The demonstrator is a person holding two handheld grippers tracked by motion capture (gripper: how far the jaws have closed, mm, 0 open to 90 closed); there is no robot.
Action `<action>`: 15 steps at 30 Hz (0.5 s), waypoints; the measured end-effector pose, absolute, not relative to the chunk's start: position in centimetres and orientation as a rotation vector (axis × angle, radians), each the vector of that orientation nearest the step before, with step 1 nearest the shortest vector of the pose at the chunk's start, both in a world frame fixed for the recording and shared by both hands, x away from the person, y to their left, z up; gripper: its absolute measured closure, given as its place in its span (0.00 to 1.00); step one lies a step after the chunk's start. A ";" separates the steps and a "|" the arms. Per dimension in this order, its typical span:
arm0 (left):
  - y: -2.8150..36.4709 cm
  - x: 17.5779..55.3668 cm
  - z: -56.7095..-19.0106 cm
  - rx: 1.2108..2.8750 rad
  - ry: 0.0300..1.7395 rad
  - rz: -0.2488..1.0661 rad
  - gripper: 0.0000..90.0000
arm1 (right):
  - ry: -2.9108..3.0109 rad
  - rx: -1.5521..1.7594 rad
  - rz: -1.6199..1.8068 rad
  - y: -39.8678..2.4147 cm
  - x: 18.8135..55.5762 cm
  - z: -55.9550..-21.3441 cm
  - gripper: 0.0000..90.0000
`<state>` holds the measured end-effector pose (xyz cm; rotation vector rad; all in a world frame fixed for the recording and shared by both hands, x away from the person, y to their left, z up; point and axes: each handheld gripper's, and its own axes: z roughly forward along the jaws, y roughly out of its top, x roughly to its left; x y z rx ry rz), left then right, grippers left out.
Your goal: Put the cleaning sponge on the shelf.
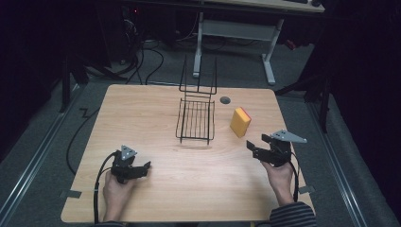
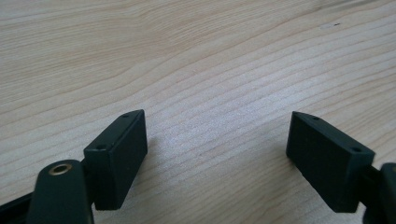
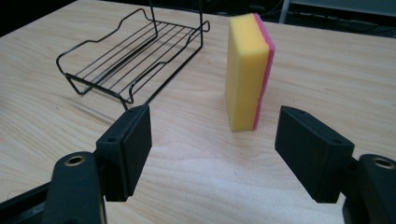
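Looking across the wooden table, we see it carries a black wire rack near its middle and, at about three o'clock from the rack, a sponge standing on edge. The sponge is a thick yellow block with a thin pink layer down one broad face; in the right gripper view it stands upright on a narrow side, the pink layer turned to the right.

We hold the right gripper at roughly five o'clock from the sponge, near it but not touching. Its jaws are spread wide and hold nothing; in its own view the sponge stands just beyond the gap between them, a little right of centre, with bare wood between the sponge and the jaw tips.

The rack lies at about ten o'clock from the sponge in that view, apart from it and off the straight line from the gripper to the sponge.

We hold the left gripper at about seven o'clock from the rack, well apart from the sponge. Its jaws are likewise wide apart and empty over bare wood.

A small dark round disc lies on the table at twelve o'clock from the sponge.
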<state>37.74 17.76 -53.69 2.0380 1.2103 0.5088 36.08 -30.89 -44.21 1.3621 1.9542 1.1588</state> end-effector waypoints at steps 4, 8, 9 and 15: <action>17.8 37.7 -53.7 2.038 1.210 0.509 0.23 | 1.956 1.353 1.158 -30.7 36.7 -43.8 0.31; 17.8 37.7 -53.7 2.038 1.210 0.508 0.23 | 1.950 1.347 1.161 -30.6 37.2 -43.4 0.31; 17.8 37.7 -53.7 2.038 1.210 0.509 0.23 | 1.949 1.350 1.161 -30.5 37.4 -43.3 0.31; 17.8 37.7 -53.7 2.039 1.210 0.509 0.23 | 1.954 1.337 1.161 -30.1 38.2 -42.6 0.32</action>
